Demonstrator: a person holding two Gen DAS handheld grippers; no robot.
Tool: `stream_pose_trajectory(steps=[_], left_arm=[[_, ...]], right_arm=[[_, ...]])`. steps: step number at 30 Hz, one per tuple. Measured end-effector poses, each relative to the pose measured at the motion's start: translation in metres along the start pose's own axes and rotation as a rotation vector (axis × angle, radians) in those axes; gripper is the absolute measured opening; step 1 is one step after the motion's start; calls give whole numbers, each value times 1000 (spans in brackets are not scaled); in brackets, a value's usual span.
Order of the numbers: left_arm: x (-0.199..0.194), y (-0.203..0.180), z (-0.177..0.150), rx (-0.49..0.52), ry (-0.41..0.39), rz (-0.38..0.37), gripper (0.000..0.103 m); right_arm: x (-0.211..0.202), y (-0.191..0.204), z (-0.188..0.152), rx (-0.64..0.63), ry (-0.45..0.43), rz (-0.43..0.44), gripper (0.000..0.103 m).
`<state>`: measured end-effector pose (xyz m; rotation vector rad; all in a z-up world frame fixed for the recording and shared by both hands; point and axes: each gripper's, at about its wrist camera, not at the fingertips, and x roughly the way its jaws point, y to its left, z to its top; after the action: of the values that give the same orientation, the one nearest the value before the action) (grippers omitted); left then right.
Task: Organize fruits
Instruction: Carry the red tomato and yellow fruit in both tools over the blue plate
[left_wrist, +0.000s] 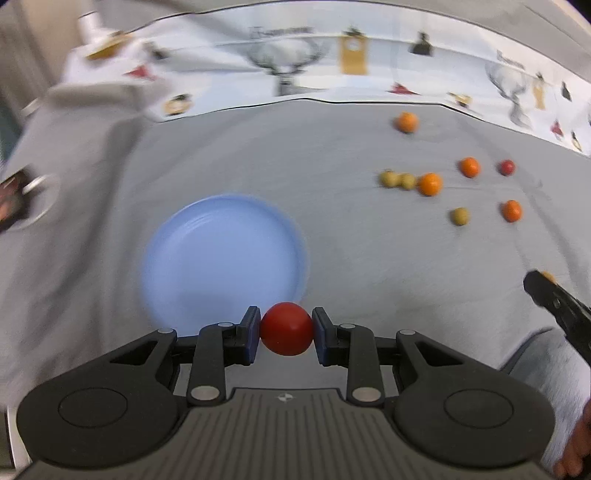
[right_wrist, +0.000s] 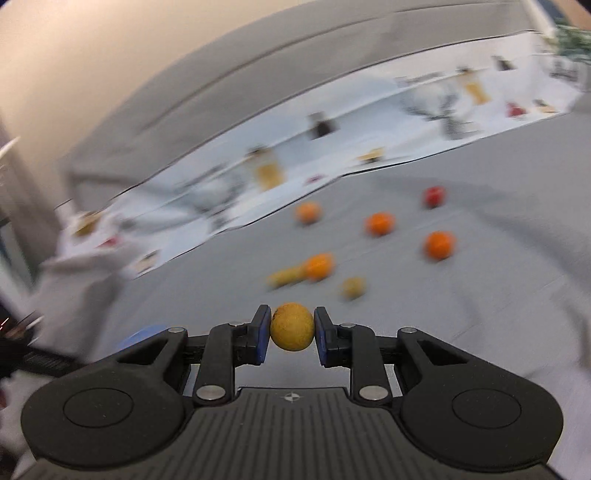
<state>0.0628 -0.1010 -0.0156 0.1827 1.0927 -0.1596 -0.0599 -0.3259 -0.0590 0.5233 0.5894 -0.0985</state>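
We carry a red fruit (left_wrist: 286, 328) clamped in the left gripper (left_wrist: 286, 334) just beside the plate (left_wrist: 221, 225), and a yellow fruit (right_wrist: 291, 326) pinched in the right gripper (right_wrist: 291, 334), for sorting.

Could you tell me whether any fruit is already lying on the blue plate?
No, the blue plate is bare in the left wrist view; the red fruit is clamped in the left tongs.
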Motion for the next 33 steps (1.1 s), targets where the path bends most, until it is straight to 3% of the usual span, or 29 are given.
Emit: stream_pose_trajectory(steps=[7, 13, 21, 33], left_arm=[[-41, 66, -59, -113, -65, 15, 33], [-60, 89, -89, -147, -137, -17, 33], [-68, 104, -99, -172, -181, -62, 33], [-65, 111, -100, -185, -187, -82, 33]], right_arm=[[-33, 90, -19, -146, 52, 169, 26], [-50, 149, -46, -307, 91, 217, 26], [-58, 175, -53, -395, 88, 180, 26], [-52, 185, -55, -443, 108, 161, 26]])
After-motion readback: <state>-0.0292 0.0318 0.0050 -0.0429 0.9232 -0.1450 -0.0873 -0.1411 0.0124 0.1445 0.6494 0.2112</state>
